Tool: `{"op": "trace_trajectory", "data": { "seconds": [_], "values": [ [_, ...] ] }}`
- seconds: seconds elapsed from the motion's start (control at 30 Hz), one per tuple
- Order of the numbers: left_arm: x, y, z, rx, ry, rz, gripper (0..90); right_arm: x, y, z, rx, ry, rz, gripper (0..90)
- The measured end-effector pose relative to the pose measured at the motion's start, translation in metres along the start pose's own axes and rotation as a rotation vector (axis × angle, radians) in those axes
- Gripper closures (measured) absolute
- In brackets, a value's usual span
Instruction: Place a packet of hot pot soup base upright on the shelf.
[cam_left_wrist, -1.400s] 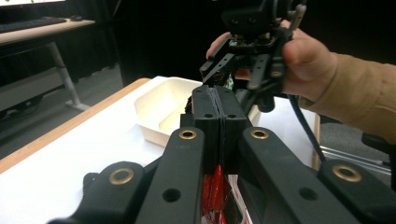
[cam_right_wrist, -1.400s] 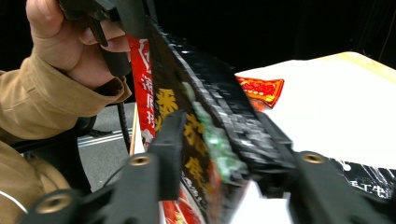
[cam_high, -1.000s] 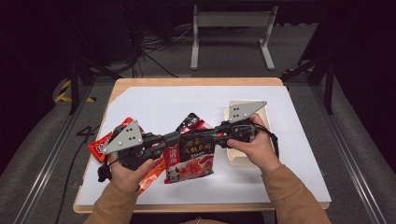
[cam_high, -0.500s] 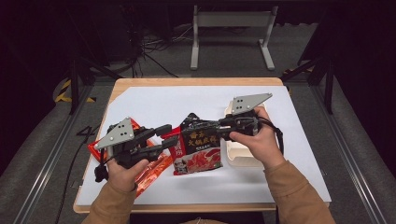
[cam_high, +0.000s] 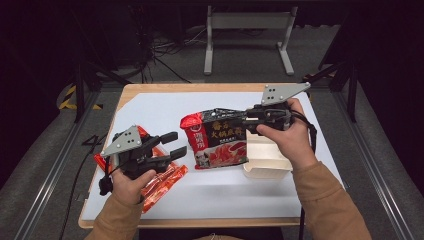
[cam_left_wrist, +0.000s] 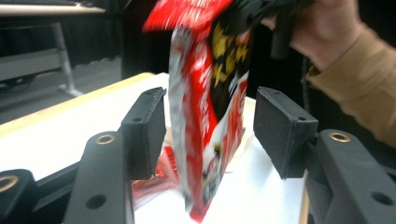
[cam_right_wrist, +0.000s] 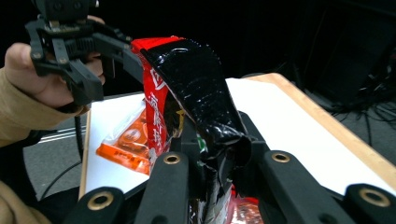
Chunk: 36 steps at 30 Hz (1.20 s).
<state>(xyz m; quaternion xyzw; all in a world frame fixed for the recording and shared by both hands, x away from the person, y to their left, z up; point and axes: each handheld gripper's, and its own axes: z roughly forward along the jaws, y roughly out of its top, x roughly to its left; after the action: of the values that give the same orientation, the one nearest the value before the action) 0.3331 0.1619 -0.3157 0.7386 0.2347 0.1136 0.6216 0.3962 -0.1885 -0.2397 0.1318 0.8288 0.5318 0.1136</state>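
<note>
Where dark room surrounds, white-topped table (cam_high: 320, 105)

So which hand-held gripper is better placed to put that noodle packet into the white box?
Right. The right hand-held gripper is already shut on the noodle packet, next to the white box. The left hand-held gripper is open over the orange packets.

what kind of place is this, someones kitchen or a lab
Most likely a lab or recording studio, not a kitchen: the white-topped table stands among black drapes, with loose cables and a metal stand on the floor behind, and the person works with two instrumented grippers.
</note>
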Motion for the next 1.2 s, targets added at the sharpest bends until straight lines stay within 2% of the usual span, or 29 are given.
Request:
{"op": "trace_trajectory", "data": {
  "seconds": [0.07,0.4,0.6,0.7,1.0,1.2],
  "values": [
    [0.002,-0.002,0.002,0.011,0.005,-0.017,43.9,-0.003,0.004,-0.005,-0.001,-0.019,-0.004,77.8],
    [0.007,-0.007,0.0,0.036,0.039,-0.04,41.9,-0.017,0.012,-0.024,-0.017,-0.092,-0.005,77.8],
    [0.015,-0.011,0.002,0.081,0.082,-0.074,41.8,-0.028,0.013,-0.033,-0.032,-0.123,0.006,77.8],
    [0.019,-0.013,0.002,0.091,0.077,-0.095,41.7,-0.033,0.013,-0.037,-0.039,-0.143,0.012,77.8],
    [0.027,-0.018,0.004,0.115,0.099,-0.106,39.4,-0.048,0.011,-0.046,-0.044,-0.216,0.004,77.8],
    [0.029,-0.02,0.006,0.136,0.11,-0.116,38.5,-0.06,0.007,-0.054,-0.05,-0.266,0.017,77.7]
  ]
}}
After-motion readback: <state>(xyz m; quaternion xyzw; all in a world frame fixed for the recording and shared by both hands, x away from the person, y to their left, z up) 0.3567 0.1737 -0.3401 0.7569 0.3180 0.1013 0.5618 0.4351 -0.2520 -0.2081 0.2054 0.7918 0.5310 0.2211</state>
